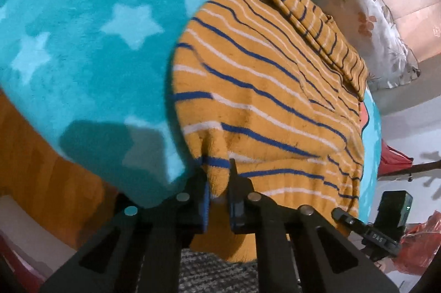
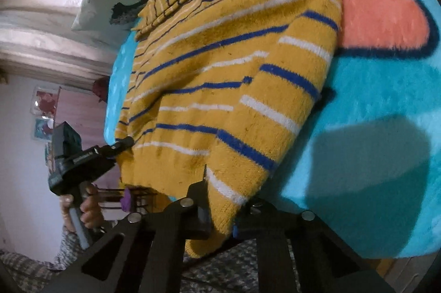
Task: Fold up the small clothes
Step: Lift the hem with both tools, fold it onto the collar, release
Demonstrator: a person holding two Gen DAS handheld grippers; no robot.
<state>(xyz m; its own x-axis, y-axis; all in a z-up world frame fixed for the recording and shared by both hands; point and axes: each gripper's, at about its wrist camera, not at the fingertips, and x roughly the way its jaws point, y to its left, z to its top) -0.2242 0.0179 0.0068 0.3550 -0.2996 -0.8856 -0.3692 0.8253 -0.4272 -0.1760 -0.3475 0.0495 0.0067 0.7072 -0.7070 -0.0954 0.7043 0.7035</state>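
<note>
Sweater: the yellow sweater (image 1: 264, 89) with blue and white stripes lies spread on the turquoise blanket (image 1: 91, 53), its lower edge hanging a little over the near border, toward me.
Left gripper: my left gripper (image 1: 219, 182) is closed on 1 corner of the hem; a small peak of yellow knit stands pinched between the 2 fingers.
Right gripper: my right gripper (image 2: 220, 199) is closed too, on the other corner of the hem, and the cloth runs down between its fingers.
Why this hold: I think 2 corners of the same edge are taken so that the edge stays straight when I lift it; with only 1 corner the knit would sag and twist.
Step in hand: in my judgement the grasp is done and the fold itself is not yet begun, because the body of the sweater lies flat.
Sleeve: 1 sleeve (image 1: 308, 14) already lies folded across the far part of the sweater.
Other hand: in the right view I see my left hand (image 2: 85, 206) on the handle of its tool, beside the hem.
Surface: the blanket is soft and fluffy, with pale stars and a coral shape (image 2: 377, 3) outlined dark; a thick knit may cling to it.
Room: a flowered pillow (image 1: 377, 25) lies beyond the sweater; pictures (image 2: 44, 111) hang on a pale wall.
</note>
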